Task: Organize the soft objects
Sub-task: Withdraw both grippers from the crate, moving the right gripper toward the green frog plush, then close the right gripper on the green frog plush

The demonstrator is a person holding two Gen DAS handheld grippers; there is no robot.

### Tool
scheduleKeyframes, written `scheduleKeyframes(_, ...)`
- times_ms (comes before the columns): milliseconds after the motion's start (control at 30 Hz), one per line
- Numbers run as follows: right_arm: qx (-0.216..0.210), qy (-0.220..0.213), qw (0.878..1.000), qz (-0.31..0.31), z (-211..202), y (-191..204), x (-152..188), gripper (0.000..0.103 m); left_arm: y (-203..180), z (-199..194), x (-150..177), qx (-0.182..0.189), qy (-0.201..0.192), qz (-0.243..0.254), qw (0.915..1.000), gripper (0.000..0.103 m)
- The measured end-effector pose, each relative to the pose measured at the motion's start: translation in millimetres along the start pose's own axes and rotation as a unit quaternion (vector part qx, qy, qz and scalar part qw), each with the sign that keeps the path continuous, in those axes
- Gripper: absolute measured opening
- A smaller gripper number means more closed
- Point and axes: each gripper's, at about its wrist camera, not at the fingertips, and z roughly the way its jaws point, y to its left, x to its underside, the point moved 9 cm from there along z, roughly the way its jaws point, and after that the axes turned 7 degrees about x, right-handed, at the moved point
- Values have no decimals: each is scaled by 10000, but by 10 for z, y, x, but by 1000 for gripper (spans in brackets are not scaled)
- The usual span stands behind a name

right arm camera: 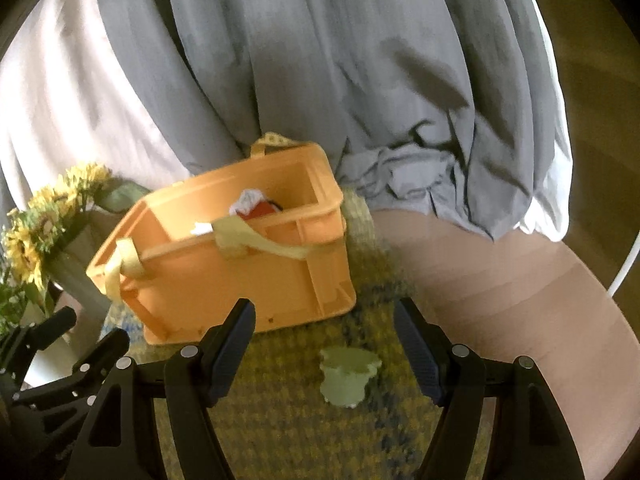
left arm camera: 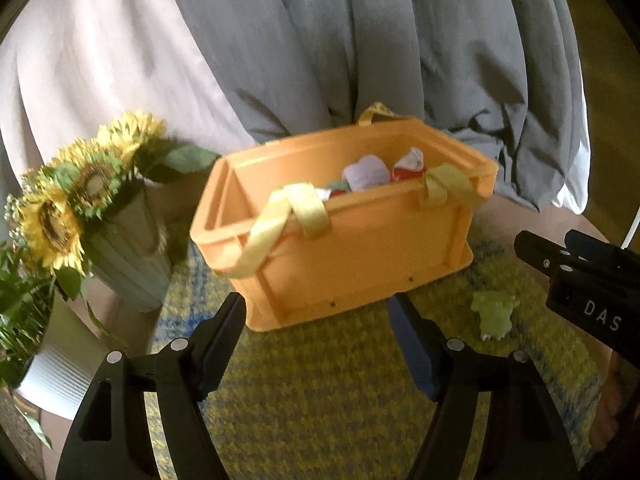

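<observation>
A small pale-green soft toy (right arm camera: 350, 376) is framed between the spread fingers of the right gripper (right arm camera: 325, 354), apparently lined up for pickup, on the yellow woven mat (right arm camera: 288, 432). The orange plastic crate (left arm camera: 360, 256) (already holding rolled soft items (left arm camera: 368, 174)) is faced by the left gripper (left arm camera: 318, 338), its fingers likewise apart and empty.

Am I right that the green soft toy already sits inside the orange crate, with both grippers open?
Not quite. The green soft toy lies on the mat in front of the orange crate, as the right wrist view shows. The right gripper and left gripper are open.

Green soft toy (right arm camera: 349, 376) on mat, socks (left arm camera: 366, 176) in orange crate (left arm camera: 360, 256)
</observation>
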Motion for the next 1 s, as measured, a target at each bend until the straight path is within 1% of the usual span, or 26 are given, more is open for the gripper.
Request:
scheduleKeyframes(333,56,408,9991,-52,258,-1,226,73,-53,333,234,52,491,14,9988,73)
scheduleKeyframes(767,102,941,9955,-42,606,-62,500,72,-147,724,386,229,903,48,9956,73)
scheduleKeyframes(867,123,1027,9946,-32,663,-86,544,70,-170,787,409,255,963,75,9950,73)
scheduleKeyframes(1000,109,1159,9932,-67,733,-90,602,63,-192,858,416,271,1007,119,9945,73)
